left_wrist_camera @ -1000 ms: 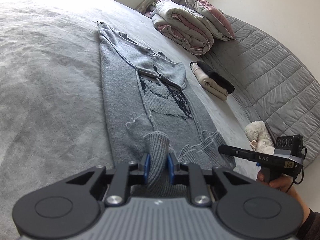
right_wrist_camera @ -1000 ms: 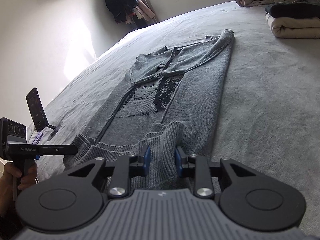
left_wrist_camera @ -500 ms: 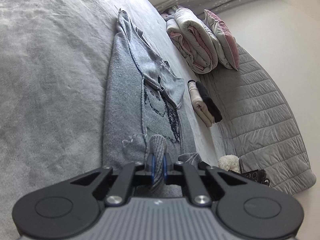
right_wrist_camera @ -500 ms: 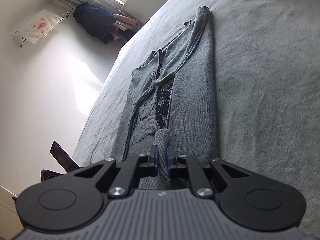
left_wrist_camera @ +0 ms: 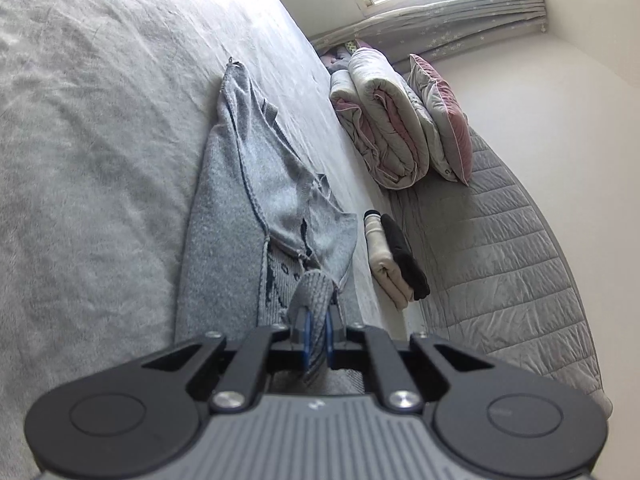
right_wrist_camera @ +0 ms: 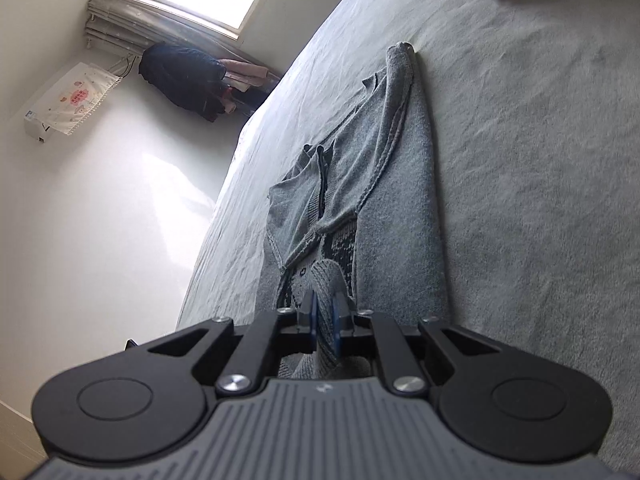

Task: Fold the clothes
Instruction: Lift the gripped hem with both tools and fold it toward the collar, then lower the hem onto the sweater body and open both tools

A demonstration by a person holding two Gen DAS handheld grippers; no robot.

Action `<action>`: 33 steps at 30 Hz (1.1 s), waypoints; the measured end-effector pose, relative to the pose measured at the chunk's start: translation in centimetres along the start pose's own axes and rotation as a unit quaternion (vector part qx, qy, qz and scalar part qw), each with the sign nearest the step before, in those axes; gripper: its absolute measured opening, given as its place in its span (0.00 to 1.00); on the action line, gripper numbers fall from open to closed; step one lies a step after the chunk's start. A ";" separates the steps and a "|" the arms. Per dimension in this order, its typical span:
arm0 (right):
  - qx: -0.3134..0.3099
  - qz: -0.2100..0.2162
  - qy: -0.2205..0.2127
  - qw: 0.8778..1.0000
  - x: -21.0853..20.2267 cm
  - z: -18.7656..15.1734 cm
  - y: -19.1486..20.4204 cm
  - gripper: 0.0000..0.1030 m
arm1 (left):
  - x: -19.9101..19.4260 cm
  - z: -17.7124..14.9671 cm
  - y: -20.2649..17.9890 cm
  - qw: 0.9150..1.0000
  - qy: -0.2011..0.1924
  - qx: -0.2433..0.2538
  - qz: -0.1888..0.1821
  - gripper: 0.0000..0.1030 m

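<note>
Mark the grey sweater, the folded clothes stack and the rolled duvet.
grey sweater (left_wrist_camera: 224, 216): left wrist view, on its flat body panel.
folded clothes stack (left_wrist_camera: 384, 256): left wrist view, on the cream garment.
rolled duvet (left_wrist_camera: 384, 120): left wrist view, on its outer roll.

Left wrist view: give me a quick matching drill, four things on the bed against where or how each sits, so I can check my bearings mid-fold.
Things:
1. grey sweater
2. left gripper
3. rolled duvet
4. folded cream and black clothes

Places or states:
A. stacked side by side, between the sweater and the quilted headboard
B. lying lengthwise on the grey bedspread, sleeves folded in
C. bundled under the window, pink-edged pillow leaning on it
D. jaws shut on the ribbed hem

Pairs: 1-B, 2-D, 3-C, 4-A
</note>
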State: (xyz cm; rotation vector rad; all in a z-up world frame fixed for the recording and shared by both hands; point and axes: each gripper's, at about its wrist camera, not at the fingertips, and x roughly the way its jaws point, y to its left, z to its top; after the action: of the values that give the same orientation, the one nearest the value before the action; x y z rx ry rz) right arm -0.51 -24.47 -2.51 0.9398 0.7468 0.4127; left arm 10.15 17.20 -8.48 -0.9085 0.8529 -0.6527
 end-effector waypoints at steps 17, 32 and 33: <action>0.044 -0.024 -0.050 0.997 2.9 2.4 -4.2 0.10 | 3.8 2.6 3.8 0.997 -0.058 -0.012 0.054 0.06; -0.095 -0.107 -0.059 0.988 2.4 0.9 -0.2 0.17 | 3.7 2.6 0.8 0.984 -0.076 0.092 0.129 0.14; -0.108 -0.113 -0.060 0.986 2.3 0.7 0.3 0.17 | 3.4 2.5 0.3 0.982 -0.084 0.100 0.134 0.17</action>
State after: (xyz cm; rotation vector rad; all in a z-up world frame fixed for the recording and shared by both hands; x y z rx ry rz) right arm 1.60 -23.26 -2.90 0.6616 0.6757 0.2295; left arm 14.05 15.66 -9.05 -0.6433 0.7263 -0.4127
